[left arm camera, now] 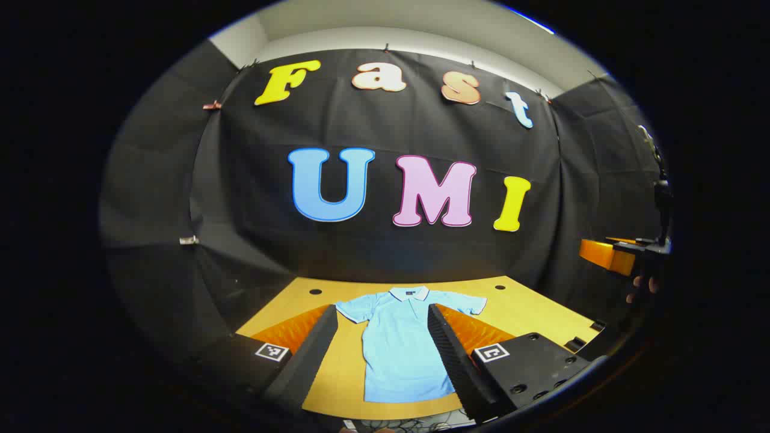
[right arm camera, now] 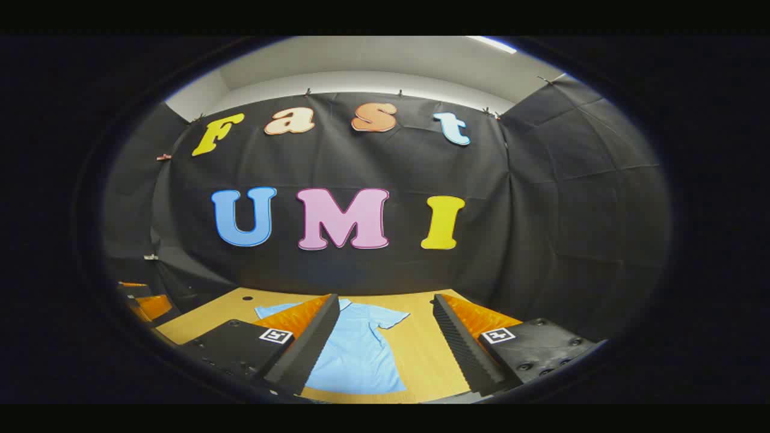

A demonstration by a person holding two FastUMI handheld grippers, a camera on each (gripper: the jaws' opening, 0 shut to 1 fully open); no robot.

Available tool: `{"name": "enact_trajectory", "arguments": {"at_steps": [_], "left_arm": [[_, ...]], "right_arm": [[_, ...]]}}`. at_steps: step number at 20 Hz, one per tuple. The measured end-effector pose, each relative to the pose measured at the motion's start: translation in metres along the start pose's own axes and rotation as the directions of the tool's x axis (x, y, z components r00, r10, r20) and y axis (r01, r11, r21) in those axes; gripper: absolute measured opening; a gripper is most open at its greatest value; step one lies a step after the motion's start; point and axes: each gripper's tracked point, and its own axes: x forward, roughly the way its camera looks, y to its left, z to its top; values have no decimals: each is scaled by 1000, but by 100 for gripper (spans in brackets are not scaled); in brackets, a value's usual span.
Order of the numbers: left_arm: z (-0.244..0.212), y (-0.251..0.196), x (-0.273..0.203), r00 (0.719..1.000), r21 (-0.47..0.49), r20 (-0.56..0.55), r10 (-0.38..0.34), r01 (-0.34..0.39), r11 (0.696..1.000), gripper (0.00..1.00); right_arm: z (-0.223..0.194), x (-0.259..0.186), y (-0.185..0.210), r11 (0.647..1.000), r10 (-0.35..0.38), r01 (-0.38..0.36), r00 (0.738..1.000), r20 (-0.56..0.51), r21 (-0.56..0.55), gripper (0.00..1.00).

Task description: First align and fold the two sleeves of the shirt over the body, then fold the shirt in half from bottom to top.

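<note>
Blue shirt (left arm camera: 403, 349) lay flat and unfolded on the wooden table (left arm camera: 529, 313). Left gripper (left arm camera: 382, 343) and right gripper (right arm camera: 382, 343) hovered above, jaws spread, empty. A shallow pinch could drag the sleeves crooked.

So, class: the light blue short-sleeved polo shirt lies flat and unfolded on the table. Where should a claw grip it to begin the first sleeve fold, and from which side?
Probably the cuff of a sleeve of the light blue polo shirt, approached from that outer side, low over the wooden table. The sleeves splay outward, so their free edges lift easily.
</note>
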Motion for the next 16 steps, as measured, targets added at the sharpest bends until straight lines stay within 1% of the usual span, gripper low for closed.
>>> {"name": "enact_trajectory", "arguments": {"at_steps": [1, 2, 3, 7, 8, 9, 10, 11, 13, 16], "left_arm": [[1, 4, 2, 1000, -2, 2, 8, -8, 1000, 96], [3, 6, 5, 1000, 2, 5, 12, -12, 1000, 96], [4, 7, 9, 1000, 8, 5, 11, -11, 1000, 96], [10, 5, 30, 1000, 22, 13, 2, -2, 1000, 97], [9, 5, 36, 1000, 25, 6, 6, -6, 1000, 97], [6, 5, 42, 1000, 25, -7, 15, -15, 1000, 96], [7, 6, 46, 999, 18, -17, 28, -28, 999, 96], [10, 6, 50, 999, 4, -16, 32, -32, 999, 96], [10, 1, 59, 999, -10, -23, 24, -24, 1000, 96], [4, 7, 77, 998, -7, -55, 44, -44, 999, 97]], "right_arm": [[3, 0, -2, 1000, -3, 3, 1000, 7, 0, 98], [1, 2, -2, 1000, -4, 4, 1000, 2, -6, 94], [-2, 3, -3, 1000, -7, 6, 1000, -7, -13, 97], [-9, 13, -7, 1000, -10, 9, 999, -34, -20, 97], [-11, 18, -8, 1000, -13, 12, 999, -35, -24, 95], [-14, 25, -8, 1000, -15, 14, 999, -41, -22, 95], [-19, 31, -6, 1000, -11, 10, 998, -62, -12, 98], [-21, 36, -4, 1000, -4, 5, 997, -71, 4, 98], [-15, 47, 2, 999, 15, -13, 998, -56, 34, 98], [-26, 69, -3, 1000, 19, -17, 997, -79, 17, 98]]}}
